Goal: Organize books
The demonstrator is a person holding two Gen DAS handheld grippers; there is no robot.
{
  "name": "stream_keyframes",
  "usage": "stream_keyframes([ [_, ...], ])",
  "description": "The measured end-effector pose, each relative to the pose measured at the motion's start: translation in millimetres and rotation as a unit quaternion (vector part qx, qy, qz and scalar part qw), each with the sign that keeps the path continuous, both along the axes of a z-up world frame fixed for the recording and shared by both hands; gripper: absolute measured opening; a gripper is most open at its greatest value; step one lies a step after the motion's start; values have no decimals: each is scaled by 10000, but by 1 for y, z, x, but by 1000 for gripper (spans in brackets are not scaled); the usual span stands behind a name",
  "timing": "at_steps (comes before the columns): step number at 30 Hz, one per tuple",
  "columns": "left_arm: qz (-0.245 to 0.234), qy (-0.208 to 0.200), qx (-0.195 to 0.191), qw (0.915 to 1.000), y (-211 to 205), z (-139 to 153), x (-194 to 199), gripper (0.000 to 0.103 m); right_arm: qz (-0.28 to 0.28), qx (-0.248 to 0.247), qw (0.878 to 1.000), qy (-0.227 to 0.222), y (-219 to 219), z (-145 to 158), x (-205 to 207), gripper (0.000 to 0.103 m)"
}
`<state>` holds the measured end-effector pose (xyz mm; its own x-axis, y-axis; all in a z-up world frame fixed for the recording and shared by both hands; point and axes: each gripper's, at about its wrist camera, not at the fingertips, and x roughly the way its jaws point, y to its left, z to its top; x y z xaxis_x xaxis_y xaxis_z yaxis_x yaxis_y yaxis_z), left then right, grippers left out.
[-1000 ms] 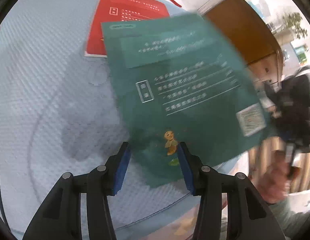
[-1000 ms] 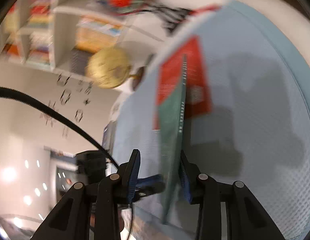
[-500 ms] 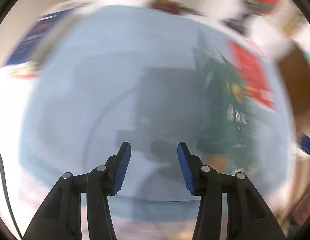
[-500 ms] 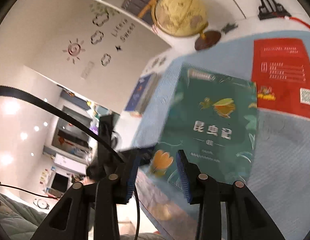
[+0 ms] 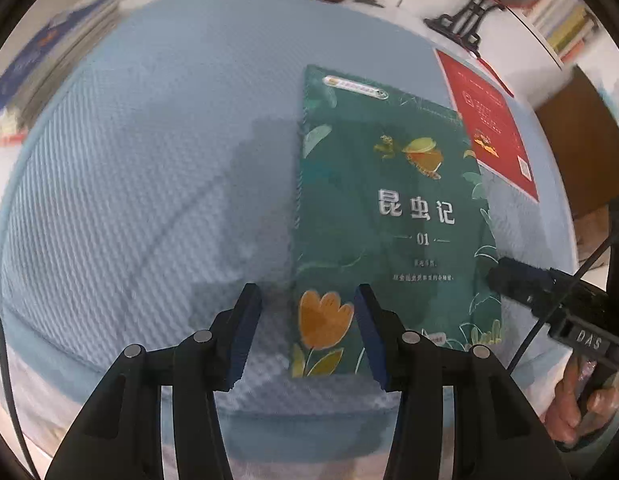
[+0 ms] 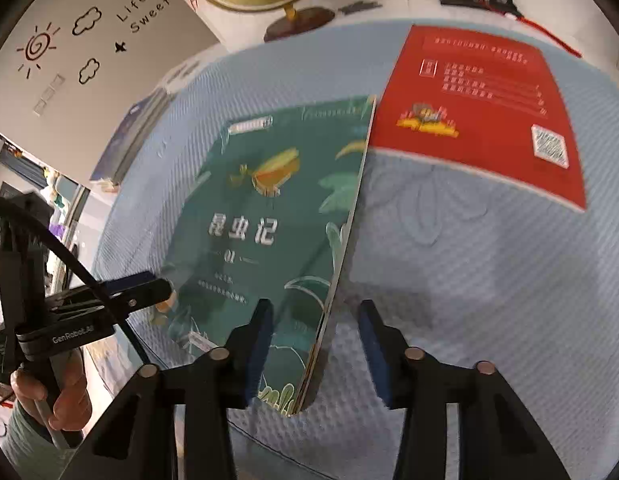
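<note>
Change since a second ago: the green book (image 5: pixel 389 216) has turned over. Its back cover faced up then, and now its front cover faces up on the light blue mat (image 5: pixel 149 160).
Far left: a stack of books (image 5: pixel 37 80) sits at the mat's edge, well apart from the green book.
Left gripper (image 5: pixel 307 334): jaws moderately apart, holding nothing, hovering over the green book's near left corner.
Green book: it lies near the middle of the mat, its right edge apparently a little raised.
Right gripper (image 6: pixel 315 344): its jaws have just been opening. The book's right edge sits between them, with a gap showing at each pad.
Right: the red book (image 5: pixel 489 120) lies back cover up, just beside the green book's far corner.
Step in hand: probably letting go after the flip.
Next move: clear the right jaws, then take a firm edge grip to carry the book towards the stack.
</note>
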<state>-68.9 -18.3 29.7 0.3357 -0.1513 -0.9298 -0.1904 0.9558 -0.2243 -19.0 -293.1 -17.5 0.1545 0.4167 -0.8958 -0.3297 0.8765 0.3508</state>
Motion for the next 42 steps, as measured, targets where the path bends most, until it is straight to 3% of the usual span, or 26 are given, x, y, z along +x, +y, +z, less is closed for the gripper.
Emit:
stream_keyframes([
  [9, 134, -57, -352, 9993, -11, 4, -10, 45, 294, 160, 9994, 8, 4, 4, -17, 44],
  [11, 344, -326, -870, 9951, -6, 18, -18, 45, 189, 407, 9988, 173, -6, 3, -13, 44],
  [13, 511, -805, -1701, 9808, 7, 40, -35, 45, 47, 835, 9954, 471, -21, -1, -8, 47],
  [15, 579, -1004, -2118, 9704, 11, 48, -40, 45, -108, 1185, 9907, 660, -31, -6, -5, 48],
  [17, 595, -949, -2132, 9706, 9, 42, -37, 45, -191, 1411, 9869, 759, -39, -9, -3, 48],
  [19, 672, -706, -1841, 9781, 4, 22, -31, 39, -212, 1490, 9852, 821, -43, -10, -2, 48],
  [20, 655, -590, -1924, 9773, 1, 13, -28, 30, -213, 1510, 9847, 841, -45, -10, -1, 48],
  [22, 698, -369, -2208, 9721, -7, -7, -23, 28, -189, 1512, 9848, 834, -44, -11, 0, 49],
  [25, 690, -318, -2064, 9755, -27, -14, -9, 23, -116, 1430, 9866, 772, -41, -9, -1, 50],
  [29, 764, -558, -2682, 9587, -26, 2, -4, 17, -33, 1378, 9851, 1027, -37, -6, 1, 51],
  [32, 804, -661, -3291, 9385, -22, 11, 0, 17, -280, 1713, 9781, 1145, -46, -6, 5, 73],
  [33, 804, -682, -3474, 9318, -22, 13, 0, 17, -384, 1942, 9724, 1232, -52, -9, 7, 82],
  [36, 894, -618, -3924, 9133, -22, 9, 3, 17, -754, 2883, 9388, 1728, -62, -25, 18, 82],
  [37, 948, -567, -4129, 9041, -22, 5, 3, 17, -895, 3199, 9247, 1858, -62, -31, 21, 74],
  [38, 968, -539, -4174, 9020, -22, 3, 2, 17, -980, 3408, 9151, 1919, -62, -34, 24, 66],
  [39, 960, -497, -4107, 9053, -23, 1, 2, 17, -1040, 3544, 9078, 1988, -59, -37, 27, 48],
  [40, 950, -455, -3987, 9110, -23, 2, 0, 17, -1048, 3513, 9092, 1973, -56, -37, 29, 32],
  [42, 923, -312, -3518, 9310, -24, 3, 0, 17, -918, 3280, 9234, 1771, -50, -33, 28, 28],
])
